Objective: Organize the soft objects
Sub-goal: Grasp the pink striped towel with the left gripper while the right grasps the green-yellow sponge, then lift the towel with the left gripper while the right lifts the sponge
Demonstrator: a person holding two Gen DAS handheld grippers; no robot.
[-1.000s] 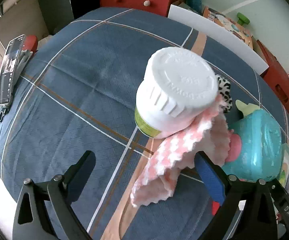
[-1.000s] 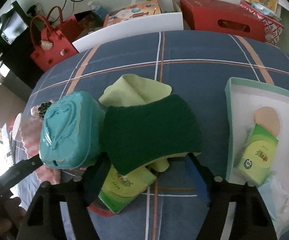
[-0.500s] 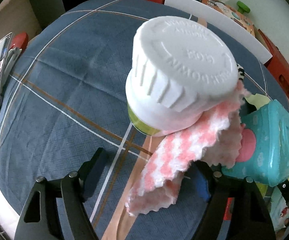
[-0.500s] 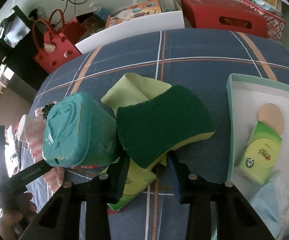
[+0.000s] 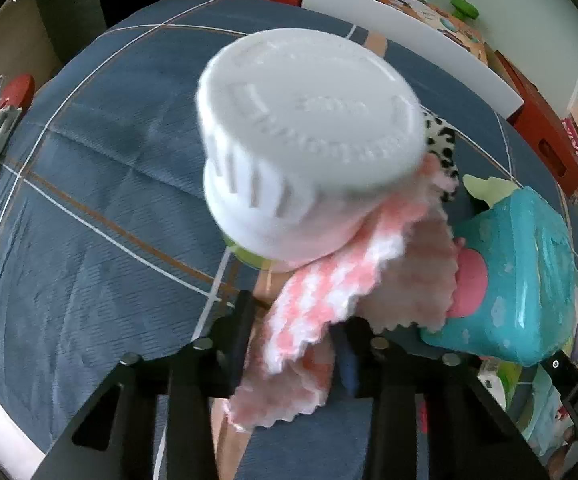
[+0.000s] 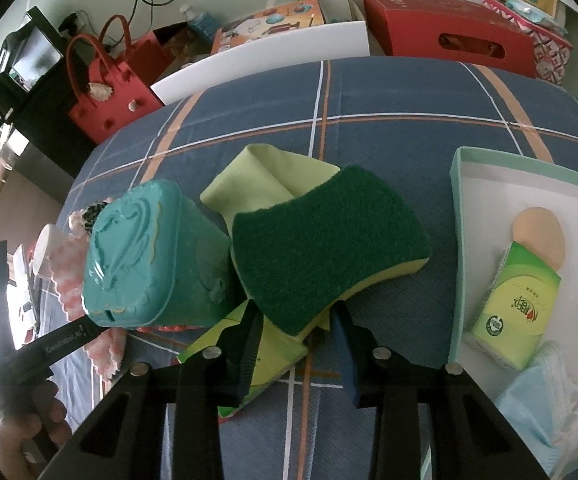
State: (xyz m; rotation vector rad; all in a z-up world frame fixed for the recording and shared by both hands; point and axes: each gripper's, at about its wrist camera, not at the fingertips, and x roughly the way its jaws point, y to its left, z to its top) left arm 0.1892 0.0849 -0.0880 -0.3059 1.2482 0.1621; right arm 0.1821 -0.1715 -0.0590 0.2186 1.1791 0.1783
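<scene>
Soft cloth and sponge caught between the fingers

Pink-and-white cloth (image 5: 321, 300), knitted with a scalloped edge, hangs between the fingers of the left gripper (image 5: 293, 344), whose jaws are closing on its lower folds. Its upper part is trapped under a white-capped jar (image 5: 309, 140) with a yellow-green label, which stands on the blue plaid bedcover (image 5: 89, 220). Just right of the cloth lies a teal plastic box (image 5: 521, 276), and a spotted black-and-white scrap (image 5: 443, 140) peeks out behind the jar.

The right gripper (image 6: 295, 332) has its jaws closing on a sponge (image 6: 329, 244), dark green scouring face up and yellow foam below; the near corner sits between the pads, lifted and tilted. Under it lie a pale green cloth (image 6: 269, 172) and a green packet (image 6: 273, 360). The teal box touches the sponge's left side. To the right stands a mint-rimmed tray (image 6: 455, 240) holding a green tissue pack (image 6: 517, 308), a round tan pad (image 6: 537, 232) and a blue face mask (image 6: 541, 400). A hand (image 6: 21, 428) grips the other tool at lower left.
</scene>
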